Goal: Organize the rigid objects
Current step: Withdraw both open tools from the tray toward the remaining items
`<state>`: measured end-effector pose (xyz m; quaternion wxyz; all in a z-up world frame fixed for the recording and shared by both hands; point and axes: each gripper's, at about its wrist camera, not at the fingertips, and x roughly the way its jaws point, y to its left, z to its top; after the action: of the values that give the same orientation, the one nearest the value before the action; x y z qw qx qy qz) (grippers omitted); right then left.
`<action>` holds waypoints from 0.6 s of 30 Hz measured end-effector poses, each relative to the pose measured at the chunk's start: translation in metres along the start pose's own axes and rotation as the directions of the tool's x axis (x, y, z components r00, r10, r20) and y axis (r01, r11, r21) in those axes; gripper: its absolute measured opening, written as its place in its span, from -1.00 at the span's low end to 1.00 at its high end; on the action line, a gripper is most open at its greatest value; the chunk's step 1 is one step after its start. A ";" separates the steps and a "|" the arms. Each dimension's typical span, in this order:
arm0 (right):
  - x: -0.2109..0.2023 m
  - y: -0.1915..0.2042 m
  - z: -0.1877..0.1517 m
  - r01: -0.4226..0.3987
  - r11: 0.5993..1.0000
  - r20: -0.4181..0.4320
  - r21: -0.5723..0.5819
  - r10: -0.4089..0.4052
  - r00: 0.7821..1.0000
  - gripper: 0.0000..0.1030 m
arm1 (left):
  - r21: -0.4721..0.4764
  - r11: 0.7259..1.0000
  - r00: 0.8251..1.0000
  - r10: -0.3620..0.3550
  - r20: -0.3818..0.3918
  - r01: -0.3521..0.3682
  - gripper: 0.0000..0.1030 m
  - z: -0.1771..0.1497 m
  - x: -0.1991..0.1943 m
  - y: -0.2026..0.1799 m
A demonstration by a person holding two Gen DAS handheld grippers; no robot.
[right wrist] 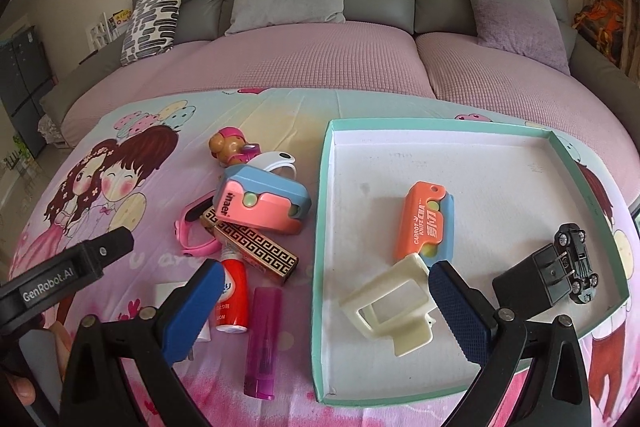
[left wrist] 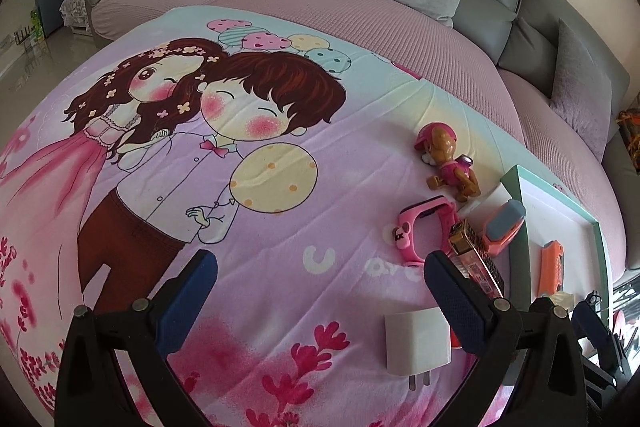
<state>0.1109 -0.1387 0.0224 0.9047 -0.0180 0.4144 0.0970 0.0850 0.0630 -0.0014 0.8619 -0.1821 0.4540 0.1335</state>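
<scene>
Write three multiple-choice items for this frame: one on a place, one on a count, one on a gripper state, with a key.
1. Where does the orange carrot knife lie?
A. inside the teal-rimmed tray
B. on the sofa cushion
C. on top of the purple tube

2. How many things lie in the tray?
A. one
B. four
C. seven

3. How does the right gripper stand?
A. shut on the toy car
B. shut on the red bottle
C. open, holding nothing

Key: 1 A, the knife rests on the tray's white floor; 2 B, knife, cream frame, black charger and black toy car; 3 C, its blue fingers stand wide apart.
</scene>
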 end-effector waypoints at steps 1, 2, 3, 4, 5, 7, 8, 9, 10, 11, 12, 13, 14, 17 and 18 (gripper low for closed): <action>-0.002 0.000 0.000 0.001 1.000 0.002 -0.002 -0.001 1.000 1.00 | 0.012 1.000 1.000 0.006 -0.011 -0.006 1.00 -0.002 0.002 -0.002; -0.003 0.000 -0.001 0.002 1.000 0.005 -0.003 -0.002 1.000 1.00 | 0.026 1.000 1.000 0.014 -0.019 -0.013 1.00 -0.004 0.003 -0.003; -0.005 0.000 -0.001 0.005 1.000 0.007 -0.004 -0.005 1.000 1.00 | 0.041 0.999 0.999 0.021 -0.028 -0.020 1.00 -0.006 0.004 -0.005; -0.007 -0.001 -0.001 0.008 1.000 0.008 -0.003 -0.008 1.000 1.00 | 0.054 0.998 0.999 0.027 -0.037 -0.025 1.00 -0.008 0.005 -0.006; -0.008 -0.003 -0.002 0.012 1.000 0.009 0.000 -0.012 1.000 1.00 | 0.064 0.998 0.999 0.030 -0.045 -0.027 1.00 -0.010 0.006 -0.007; -0.011 -0.007 -0.003 0.016 1.000 0.010 0.011 -0.017 1.000 1.00 | 0.074 0.997 0.998 0.029 -0.062 -0.024 1.00 -0.014 0.008 -0.008; -0.012 -0.009 -0.003 0.017 1.000 0.010 0.018 -0.018 1.000 1.00 | 0.077 0.997 0.997 0.025 -0.070 -0.020 1.00 -0.016 0.008 -0.009; -0.012 -0.011 -0.003 0.018 1.000 0.011 0.025 -0.019 1.000 1.00 | 0.082 0.996 0.997 0.022 -0.078 -0.016 1.00 -0.019 0.009 -0.010; -0.013 -0.013 -0.003 0.019 0.999 0.012 0.031 -0.020 1.000 1.00 | 0.090 0.996 0.996 0.022 -0.087 -0.014 1.00 -0.020 0.010 -0.012; -0.014 -0.015 -0.003 0.021 0.999 0.013 0.037 -0.021 1.000 1.00 | 0.100 0.995 0.996 0.022 -0.092 -0.013 1.00 -0.022 0.011 -0.014; -0.015 -0.017 -0.003 0.024 0.999 0.014 0.042 -0.024 1.000 1.00 | 0.108 0.994 0.995 0.018 -0.093 -0.008 1.00 -0.024 0.011 -0.016; -0.015 -0.019 -0.003 0.027 0.999 0.015 0.046 -0.027 1.000 1.00 | 0.114 0.994 0.995 0.010 -0.097 0.001 1.00 -0.024 0.012 -0.019; -0.015 -0.020 -0.003 0.030 0.998 0.016 0.050 -0.030 0.999 1.00 | 0.118 0.993 0.995 0.002 -0.104 0.010 1.00 -0.025 0.012 -0.021; -0.014 -0.024 -0.003 0.035 0.997 0.014 0.062 -0.036 0.999 1.00 | 0.129 0.991 0.993 -0.022 -0.118 0.037 1.00 -0.027 0.014 -0.027; -0.014 -0.025 -0.002 0.036 0.997 0.013 0.065 -0.037 0.999 1.00 | 0.132 0.990 0.992 -0.027 -0.121 0.043 1.00 -0.028 0.015 -0.028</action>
<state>0.1048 -0.1653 0.0304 0.9094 0.0046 0.4104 0.0671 0.0839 0.0263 -0.0228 0.8459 -0.1390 0.5092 0.0764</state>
